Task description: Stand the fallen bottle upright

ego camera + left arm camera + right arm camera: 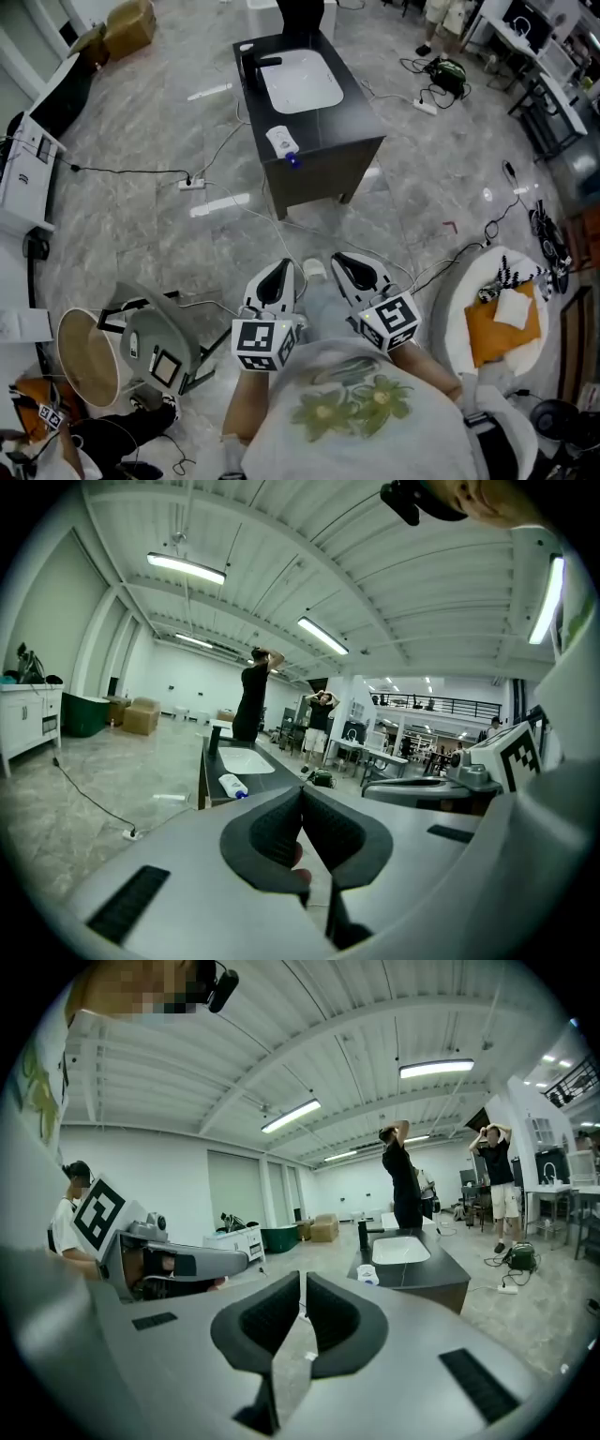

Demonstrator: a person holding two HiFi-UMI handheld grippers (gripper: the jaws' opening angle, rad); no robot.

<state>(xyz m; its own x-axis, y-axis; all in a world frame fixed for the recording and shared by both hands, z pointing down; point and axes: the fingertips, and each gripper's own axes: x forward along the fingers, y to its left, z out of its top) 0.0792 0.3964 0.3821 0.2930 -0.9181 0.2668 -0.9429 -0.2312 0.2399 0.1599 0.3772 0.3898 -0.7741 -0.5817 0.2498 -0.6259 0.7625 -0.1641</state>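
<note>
Left hand-held gripper point(284, 270) and right hand-held gripper point(345, 262) are held side by side low in the head view, well apart from the table point(361, 127). Each pair of jaws is seen pressed together in its own gripper view, with nothing clamped between them.

The bottle point(281, 142) is located on the black table, at the end nearest the hand-held grippers. A white body with a grey mark on its upper side and a blue cap point(292, 160) are noted. The bottle is laid on its side. Its long axis is aligned roughly with the table's length. The cap is pointed toward the near edge and turned slightly to the right in the head view.

The bottle is positioned near the table's left edge and close to its near edge, with the cap nearest that edge. A white sink basin point(300, 82) is set into the top beyond the bottle, apart from it. A black faucet point(259, 64) is mounted at the basin's far left. Bare table top is left to the right of the bottle. The grey floor point(141, 141) between the hand-held grippers and the table is crossed by cables point(122, 172), and a white power strip point(192, 184) is laid on it.
</note>
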